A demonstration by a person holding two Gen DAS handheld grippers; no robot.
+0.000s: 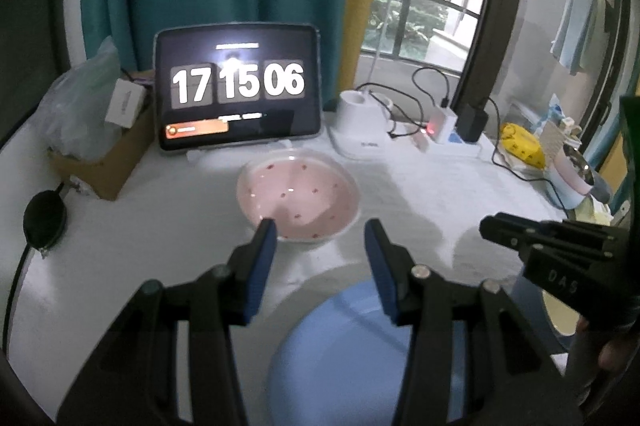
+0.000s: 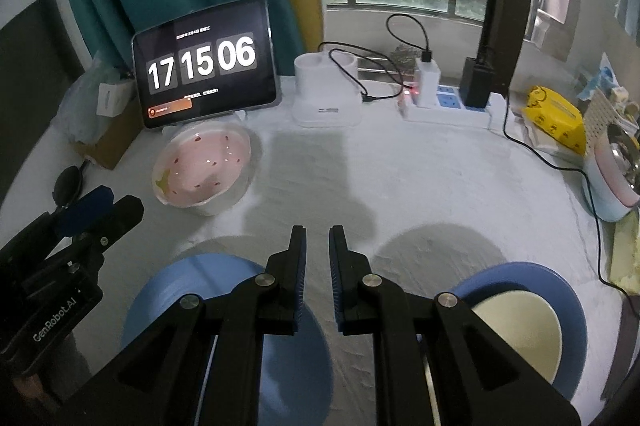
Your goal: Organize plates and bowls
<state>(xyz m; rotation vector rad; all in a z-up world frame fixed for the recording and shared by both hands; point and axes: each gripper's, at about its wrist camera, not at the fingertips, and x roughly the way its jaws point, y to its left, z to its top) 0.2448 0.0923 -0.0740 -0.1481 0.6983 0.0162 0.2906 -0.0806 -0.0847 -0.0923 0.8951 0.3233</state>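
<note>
1. The pink bowl [image 1: 298, 196], speckled with red spots, is seen resting on the white table [image 2: 420, 186], just in front of the tablet clock [image 2: 206, 64], nothing touching it.
2. A light blue plate [image 2: 176, 290] lies nearer than the pink bowl, and a darker blue plate with a cream bowl [image 2: 524, 330] set inside it sits further to the right of it.
3. The left gripper [image 1: 320, 230] is held with its tongs apart and empty, lined up on the bowl's near rim from above the blue plate.
4. The right gripper [image 2: 318, 238] is carried with its tongs nearly together, nothing between them, to the right of the pink bowl.
5. The pink bowl looks to be the next pick: the rim should be straddled squarely, one pad inside, one outside, before any squeeze is made.
6. The bowl should be lifted level, since glazed ware may slip.
</note>
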